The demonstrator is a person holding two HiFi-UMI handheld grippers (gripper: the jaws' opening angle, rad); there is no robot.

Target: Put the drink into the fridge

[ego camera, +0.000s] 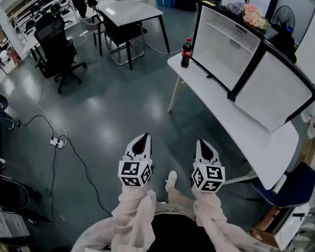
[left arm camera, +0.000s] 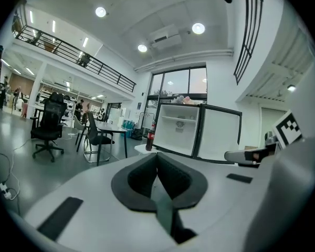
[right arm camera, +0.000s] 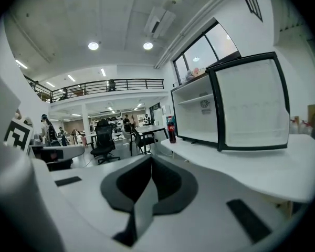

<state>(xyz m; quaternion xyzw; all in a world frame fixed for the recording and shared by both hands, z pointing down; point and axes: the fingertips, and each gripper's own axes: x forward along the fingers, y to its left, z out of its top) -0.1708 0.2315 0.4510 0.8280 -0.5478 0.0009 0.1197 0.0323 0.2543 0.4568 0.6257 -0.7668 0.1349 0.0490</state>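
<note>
A dark cola bottle [ego camera: 186, 52] with a red cap and label stands upright at the far left end of a white table [ego camera: 268, 146], next to a small white fridge [ego camera: 220, 41] whose door [ego camera: 275, 91] hangs wide open. The bottle [left arm camera: 150, 137] is far ahead in the left gripper view, and the bottle [right arm camera: 171, 129] also shows in the right gripper view. My left gripper [ego camera: 142, 143] and right gripper [ego camera: 205, 148] are held side by side over the floor, well short of the table. Both are shut with nothing between their jaws.
A grey desk [ego camera: 127, 12] with chairs stands across the aisle, and a black office chair [ego camera: 56, 46] sits to the left. A power strip [ego camera: 56, 140] and cables lie on the floor. Flowers [ego camera: 249, 13] rest on top of the fridge. A blue chair [ego camera: 294, 185] is at the right.
</note>
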